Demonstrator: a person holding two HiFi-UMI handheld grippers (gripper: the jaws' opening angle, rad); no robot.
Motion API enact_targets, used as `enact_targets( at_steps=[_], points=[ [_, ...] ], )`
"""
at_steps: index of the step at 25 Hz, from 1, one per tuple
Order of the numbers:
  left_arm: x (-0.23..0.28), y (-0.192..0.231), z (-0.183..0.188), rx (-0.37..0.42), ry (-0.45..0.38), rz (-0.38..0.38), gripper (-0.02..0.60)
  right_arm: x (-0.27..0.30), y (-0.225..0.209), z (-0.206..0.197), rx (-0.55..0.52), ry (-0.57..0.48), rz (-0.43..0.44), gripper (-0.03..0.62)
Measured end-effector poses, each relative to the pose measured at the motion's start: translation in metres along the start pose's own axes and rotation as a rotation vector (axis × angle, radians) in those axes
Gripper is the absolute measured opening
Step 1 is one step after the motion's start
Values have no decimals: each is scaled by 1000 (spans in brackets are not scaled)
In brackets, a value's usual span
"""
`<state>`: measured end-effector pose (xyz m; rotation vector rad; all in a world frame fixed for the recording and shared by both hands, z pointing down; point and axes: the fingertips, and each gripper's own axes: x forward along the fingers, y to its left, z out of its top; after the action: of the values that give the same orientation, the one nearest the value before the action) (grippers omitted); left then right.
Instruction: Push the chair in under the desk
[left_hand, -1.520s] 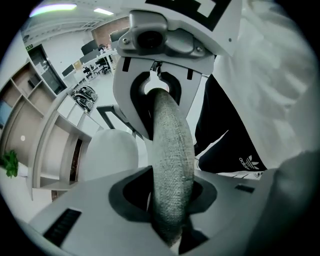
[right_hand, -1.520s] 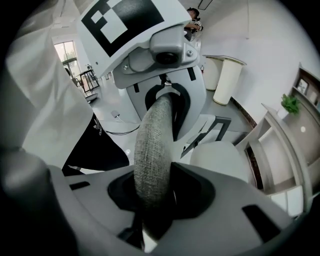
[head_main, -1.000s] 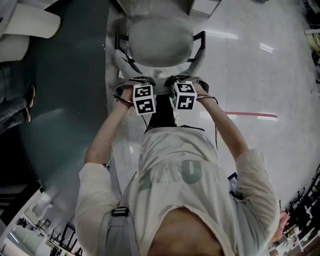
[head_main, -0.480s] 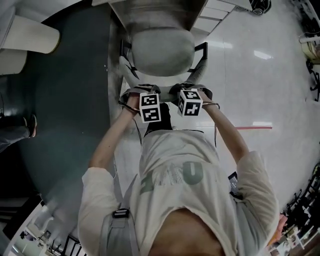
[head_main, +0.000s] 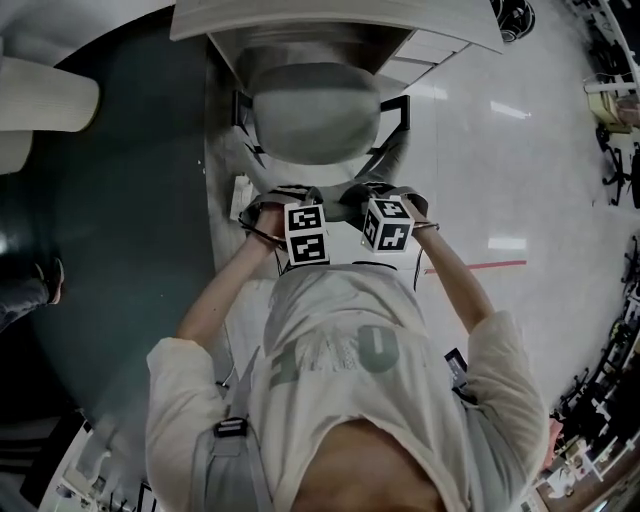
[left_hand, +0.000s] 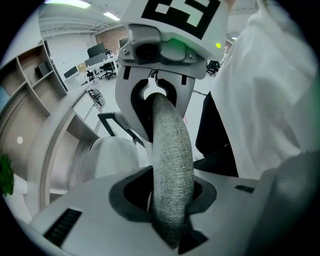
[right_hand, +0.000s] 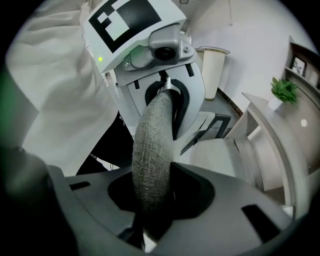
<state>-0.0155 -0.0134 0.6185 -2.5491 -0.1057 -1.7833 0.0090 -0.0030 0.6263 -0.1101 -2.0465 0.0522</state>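
The office chair has a grey seat (head_main: 318, 110) and black armrests (head_main: 400, 105), and its front lies under the edge of the pale desk (head_main: 330, 18). Both grippers grip the top edge of the grey fabric backrest (left_hand: 170, 160), side by side. In the head view the left gripper (head_main: 285, 197) and right gripper (head_main: 375, 190) sit just behind the seat, their marker cubes facing up. The backrest edge (right_hand: 150, 155) runs between the jaws of the right gripper (right_hand: 150, 200) as it does through the left gripper (left_hand: 167, 200). Each gripper view shows the other gripper across the backrest.
A dark round carpet (head_main: 120, 250) covers the floor at the left, with a white cylinder (head_main: 45, 95) and a person's shoe (head_main: 42, 285) on it. A red tape line (head_main: 480, 266) crosses the glossy floor at the right. A potted plant (right_hand: 284, 90) stands on a shelf.
The chair and both grippers have moved forward toward the desk. The desk top has come into view over the seat's front. Both grips stay the same.
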Motion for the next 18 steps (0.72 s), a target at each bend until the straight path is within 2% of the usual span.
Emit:
enact_targets(
  at_steps=[11,18],
  points=[
    [-3,60,-12,-15,-7,-58,127,0,-62,6,19,-12,-2,107],
    [5,91,-16,-42,19,-24,138,3,-91,0,5,-16,-12,108]
  ],
)
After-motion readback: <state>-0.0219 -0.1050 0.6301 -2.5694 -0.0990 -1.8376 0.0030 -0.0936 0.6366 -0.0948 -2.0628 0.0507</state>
